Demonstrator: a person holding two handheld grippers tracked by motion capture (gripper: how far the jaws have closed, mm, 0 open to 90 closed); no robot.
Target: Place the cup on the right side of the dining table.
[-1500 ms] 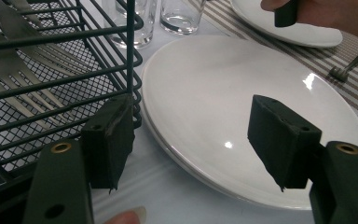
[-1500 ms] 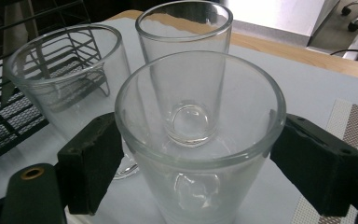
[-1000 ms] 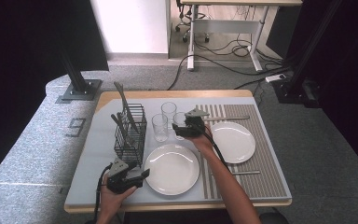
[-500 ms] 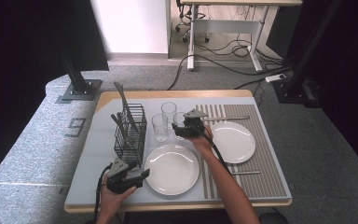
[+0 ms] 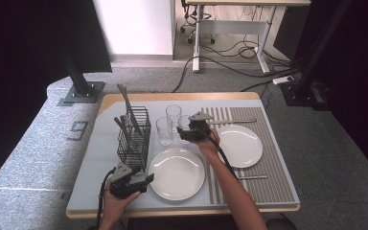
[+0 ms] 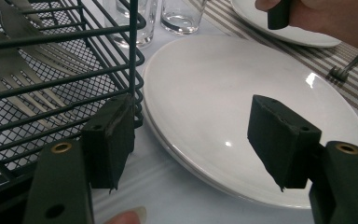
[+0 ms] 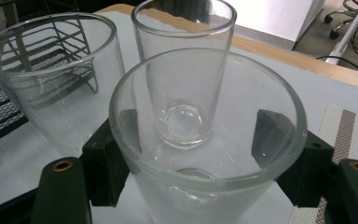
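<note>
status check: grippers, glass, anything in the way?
Right gripper jaws around nearest glass, grip unconfirmed. Left gripper open, idle over plate. Two more glasses crowd close behind.

Two plates [image 5: 177, 173] (white), cutlery basket [image 5: 134, 139]

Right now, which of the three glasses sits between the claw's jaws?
The glass nearest the striped placemat: that glass stands between the right claw's two jaws. The other two glasses stand free behind it, toward the wire cutlery basket.
</note>
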